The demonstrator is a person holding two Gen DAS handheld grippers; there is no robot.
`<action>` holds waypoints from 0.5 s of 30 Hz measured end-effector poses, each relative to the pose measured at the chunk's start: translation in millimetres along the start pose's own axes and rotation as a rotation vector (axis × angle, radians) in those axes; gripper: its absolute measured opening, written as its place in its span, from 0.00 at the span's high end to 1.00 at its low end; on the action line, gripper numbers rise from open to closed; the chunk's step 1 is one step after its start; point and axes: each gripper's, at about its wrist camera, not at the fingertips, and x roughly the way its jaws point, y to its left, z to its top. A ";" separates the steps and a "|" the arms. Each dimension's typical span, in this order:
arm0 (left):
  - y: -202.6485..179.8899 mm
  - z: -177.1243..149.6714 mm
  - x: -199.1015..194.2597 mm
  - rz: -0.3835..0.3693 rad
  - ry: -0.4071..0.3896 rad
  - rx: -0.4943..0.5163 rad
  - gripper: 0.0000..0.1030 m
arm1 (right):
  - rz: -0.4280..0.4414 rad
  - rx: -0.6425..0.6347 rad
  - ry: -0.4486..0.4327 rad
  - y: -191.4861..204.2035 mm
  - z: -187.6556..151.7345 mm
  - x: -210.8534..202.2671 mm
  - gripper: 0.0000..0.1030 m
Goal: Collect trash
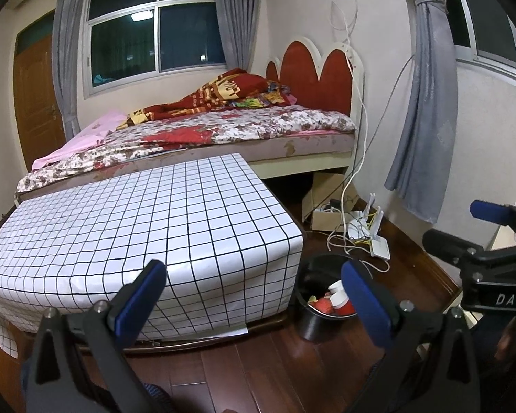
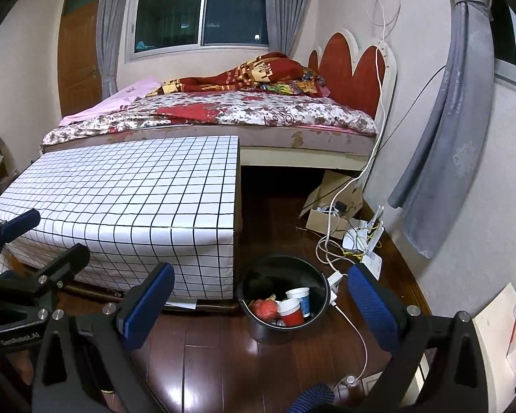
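Both grippers empty and raised; trash sat in the bin; table top looked bare.

Left gripper was held level above the dark wood floor, jaws spread wide, nothing between them; the low table under a white black-grid cloth lay ahead of its left finger, the round black plastic bin just inside its right finger. Right gripper hung likewise, jaws released and empty, the bin directly between and below them. Bin held a red paper cup, a white paper cup and a crumpled red wrapper. Judgement: collection looked nearly complete; next move calls for scanning for leftovers.
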 end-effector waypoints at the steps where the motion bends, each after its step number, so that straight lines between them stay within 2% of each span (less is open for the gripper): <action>1: 0.4 0.1 0.1 -0.002 0.001 0.001 0.01 | 0.000 0.001 -0.001 -0.4 0.5 -0.1 0.01; 15: -1.4 1.1 -2.6 -0.018 0.005 0.013 0.01 | 0.001 0.005 -0.003 -1.9 2.2 0.8 0.01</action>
